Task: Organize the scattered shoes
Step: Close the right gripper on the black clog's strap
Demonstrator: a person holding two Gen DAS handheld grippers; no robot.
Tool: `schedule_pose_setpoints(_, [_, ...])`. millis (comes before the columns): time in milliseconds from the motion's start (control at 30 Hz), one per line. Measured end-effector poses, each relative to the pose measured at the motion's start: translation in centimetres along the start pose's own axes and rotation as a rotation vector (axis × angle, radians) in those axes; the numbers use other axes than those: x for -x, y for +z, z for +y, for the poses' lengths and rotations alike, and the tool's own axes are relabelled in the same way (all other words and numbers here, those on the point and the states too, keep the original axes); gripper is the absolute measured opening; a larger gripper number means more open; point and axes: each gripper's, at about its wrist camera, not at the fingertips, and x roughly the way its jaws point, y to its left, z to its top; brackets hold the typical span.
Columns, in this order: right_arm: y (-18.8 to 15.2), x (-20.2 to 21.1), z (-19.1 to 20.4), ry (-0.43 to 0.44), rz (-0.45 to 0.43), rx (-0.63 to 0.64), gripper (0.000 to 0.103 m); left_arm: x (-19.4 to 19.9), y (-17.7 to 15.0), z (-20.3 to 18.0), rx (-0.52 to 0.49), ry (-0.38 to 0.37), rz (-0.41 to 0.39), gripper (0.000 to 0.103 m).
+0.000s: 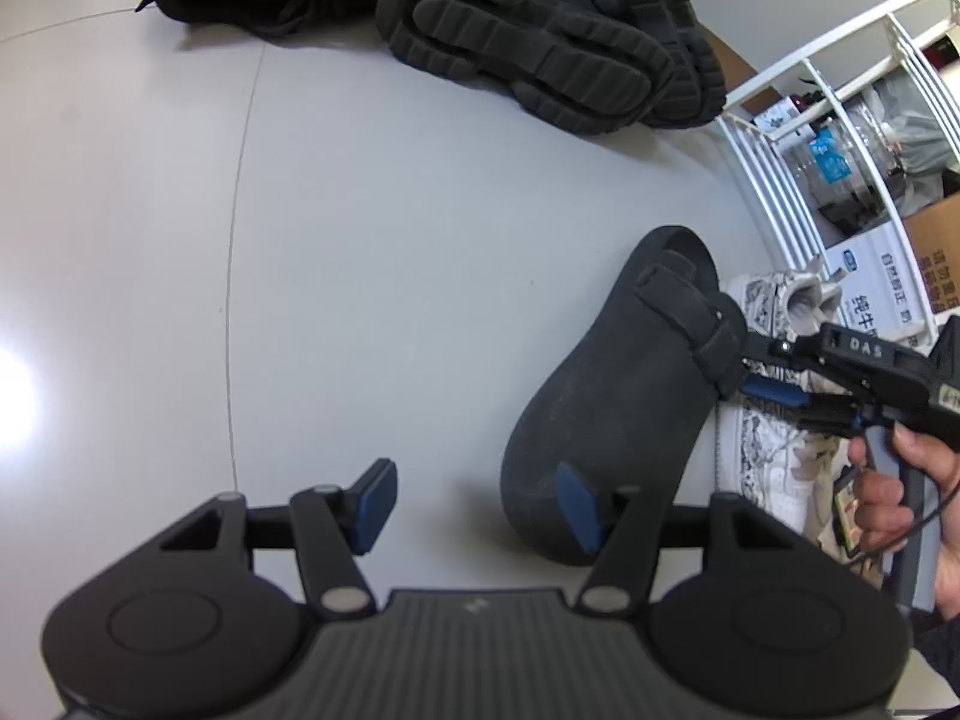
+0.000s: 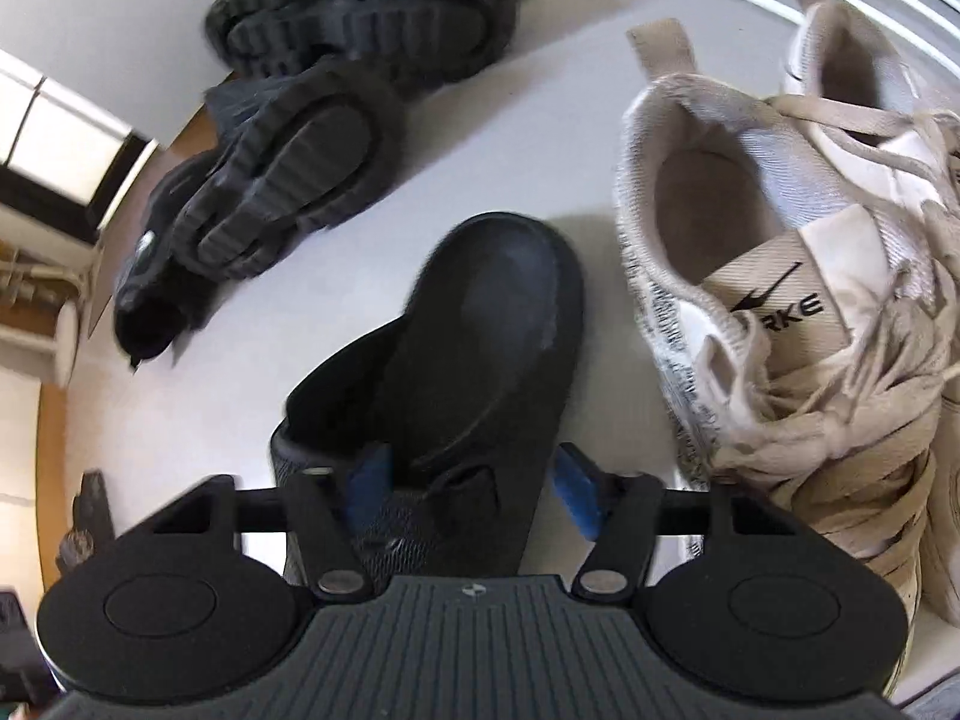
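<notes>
Though scuffed, matte black strapped sandal (image 2: 480,324)

The black slipper (image 2: 480,336) runs down under the right gripper (image 2: 474,480), so its strap end is hidden behind the fingers (image 2: 573,489) and whether the pads press on it cannot be told. The black chunky shoes (image 2: 288,168) smear with motion blur there. In the left wrist view, the top edge cuts off the black shoes (image 1: 528,54). The beige sneakers (image 1: 774,300) sit mostly behind the slipper and the other gripper. The hand (image 1: 888,498) is clipped by the right edge.
</notes>
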Motion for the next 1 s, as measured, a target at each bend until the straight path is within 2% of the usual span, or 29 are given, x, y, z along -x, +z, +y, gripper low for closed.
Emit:
schedule_pose_setpoints(200, [-0.7,-1.2,1.1,0.007,0.058,0.055,0.058,-0.2,0.1,0.0,0.003,0.002,0.003,0.062])
schedule_pose_setpoints(267, [-0.8,-1.4,1.4,0.002,0.071,0.092,0.053,-0.2,0.1,-0.1,0.001,0.001,0.003,0.062])
schedule_pose_setpoints(567, [-0.5,-1.0,2.1,-0.007,0.054,0.252,0.046,-0.2,0.1,0.1,0.006,0.003,0.002,0.062])
schedule_pose_setpoints(700, [0.1,-0.5,2.3,-0.007,0.026,0.33,0.038,-0.3,0.1,0.1,0.006,0.003,0.003,0.062])
schedule_pose_setpoints(867, [0.6,-0.1,2.3,-0.022,0.006,0.366,0.038,-0.4,0.1,0.2,0.007,0.003,0.004,0.062])
schedule_pose_setpoints(900, [0.8,0.1,2.1,-0.022,0.009,0.326,0.04,-0.4,0.1,0.2,0.006,0.003,0.004,0.062])
schedule_pose_setpoints(967, [1.0,0.7,1.8,-0.017,-0.015,0.279,0.062,-0.4,0.1,0.2,0.007,0.003,0.004,0.062])
schedule_pose_setpoints(1000, [1.0,0.9,1.8,-0.008,-0.036,0.269,0.077,-0.4,0.1,0.2,0.007,0.004,0.004,0.062])
